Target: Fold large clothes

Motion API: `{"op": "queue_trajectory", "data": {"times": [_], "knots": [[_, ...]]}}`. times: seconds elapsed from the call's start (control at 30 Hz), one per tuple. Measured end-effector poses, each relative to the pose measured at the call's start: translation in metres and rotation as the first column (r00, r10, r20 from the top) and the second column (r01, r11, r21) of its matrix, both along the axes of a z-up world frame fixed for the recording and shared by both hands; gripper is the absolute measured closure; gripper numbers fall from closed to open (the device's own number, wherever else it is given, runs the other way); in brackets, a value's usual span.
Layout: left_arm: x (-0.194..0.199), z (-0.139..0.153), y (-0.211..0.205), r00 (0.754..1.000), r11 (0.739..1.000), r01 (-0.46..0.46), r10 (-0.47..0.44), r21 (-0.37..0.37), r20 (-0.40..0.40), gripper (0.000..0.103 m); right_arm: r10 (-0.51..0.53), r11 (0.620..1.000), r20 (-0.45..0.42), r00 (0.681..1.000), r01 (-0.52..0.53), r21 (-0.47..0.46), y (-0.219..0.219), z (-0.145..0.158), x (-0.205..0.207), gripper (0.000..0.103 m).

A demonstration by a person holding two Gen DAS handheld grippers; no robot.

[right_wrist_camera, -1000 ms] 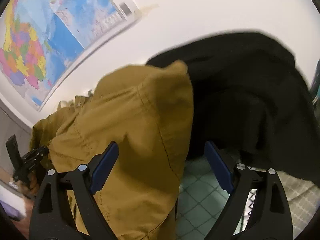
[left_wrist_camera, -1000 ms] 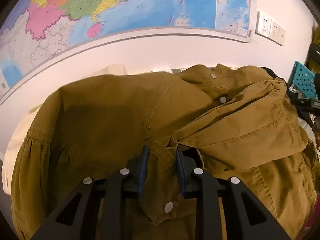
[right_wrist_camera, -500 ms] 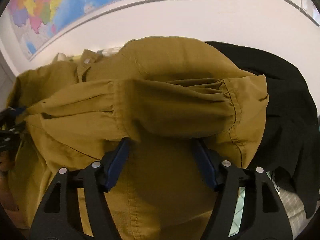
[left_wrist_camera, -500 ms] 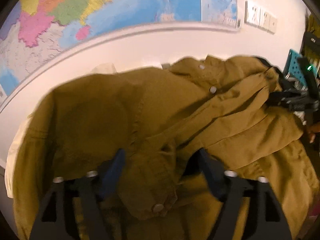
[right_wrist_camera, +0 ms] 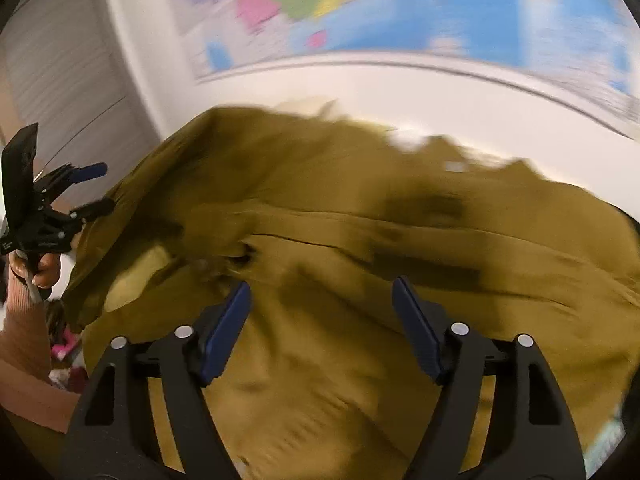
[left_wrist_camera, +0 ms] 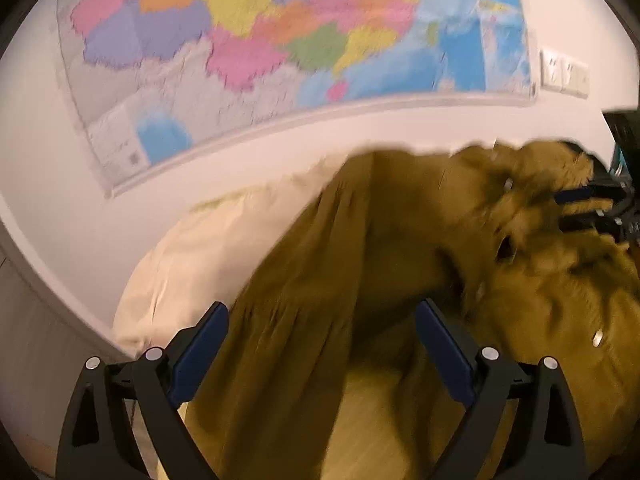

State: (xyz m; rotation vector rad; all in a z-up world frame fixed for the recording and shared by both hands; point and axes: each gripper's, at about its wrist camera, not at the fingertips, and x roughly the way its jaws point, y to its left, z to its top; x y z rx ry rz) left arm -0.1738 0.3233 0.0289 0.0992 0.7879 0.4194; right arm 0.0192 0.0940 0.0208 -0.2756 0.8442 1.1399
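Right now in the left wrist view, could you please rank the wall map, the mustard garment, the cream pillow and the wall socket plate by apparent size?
1-2. wall map and mustard garment: alike, and the garment lies nearer, so unranked.
3. cream pillow.
4. wall socket plate.

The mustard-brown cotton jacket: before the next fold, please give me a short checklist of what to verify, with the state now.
1. Left claw free of the mustard-brown cotton jacket: ok, its jaws are opening and the cloth between them is not pinched.
2. Right claw free of cloth: ok, jaws apart above the fabric.
3. Jacket lying flat: not ok, it is bunched and wrinkled.
4. Snap buttons lined up: cannot tell, the picture is blurred.
5. Cream pillow-like cloth clear of the jacket: not ok, the jacket overlaps it.
6. The two claws apart from each other: ok.
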Motion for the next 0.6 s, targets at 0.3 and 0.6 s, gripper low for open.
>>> {"op": "queue_trajectory", "data": {"times": [0.3, 0.6], "knots": [[-0.025, -0.039, 0.014, 0.982, 0.989, -0.048, 0.073, 0.141, -0.174, 0.063, 0.027, 0.995, -0.108, 0.994, -0.038, -0.096, 0.074, -0.045, -0.007, 0.034], [-0.038, 0.022, 0.042, 1.0, 0.994, 0.017, -0.018, -0.11, -0.004, 0.098, 0.317, 0.944, -0.167, 0.934, -0.292, 0.156, 0.07, 0.001, -0.077, 0.027]]}}
